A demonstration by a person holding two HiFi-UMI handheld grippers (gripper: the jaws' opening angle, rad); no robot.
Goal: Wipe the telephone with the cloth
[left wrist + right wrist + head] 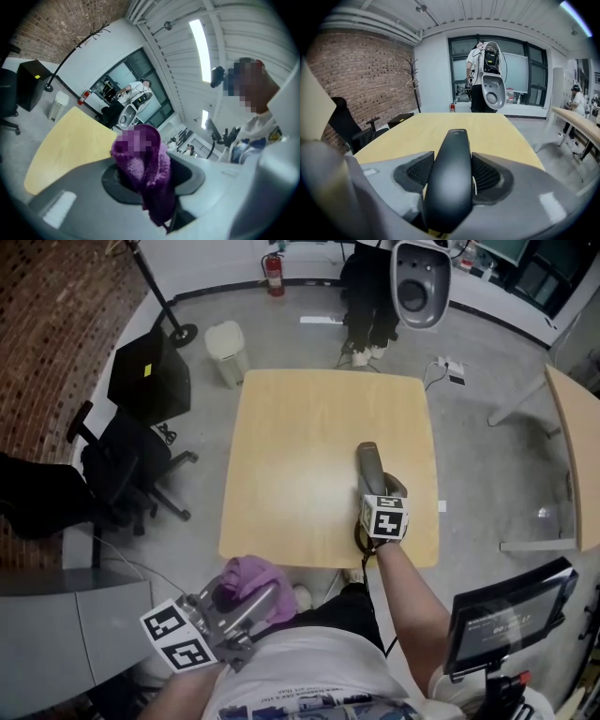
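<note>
Nearest, the left tongs (265,601) are clamped on the purple cloth (251,576), held off the near edge of the surface (300,427). Farther out, the right tongs (377,486) grip the black telephone handset (367,463) over that wooden surface. Beyond its far left corner stands a white bin (228,351), contents unseen.

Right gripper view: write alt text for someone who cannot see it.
A black telephone handset is gripped between the right tongs, pointing out over a light wooden table. Behind the table are a brick wall, a coat stand and a person standing at dark windows.
</note>
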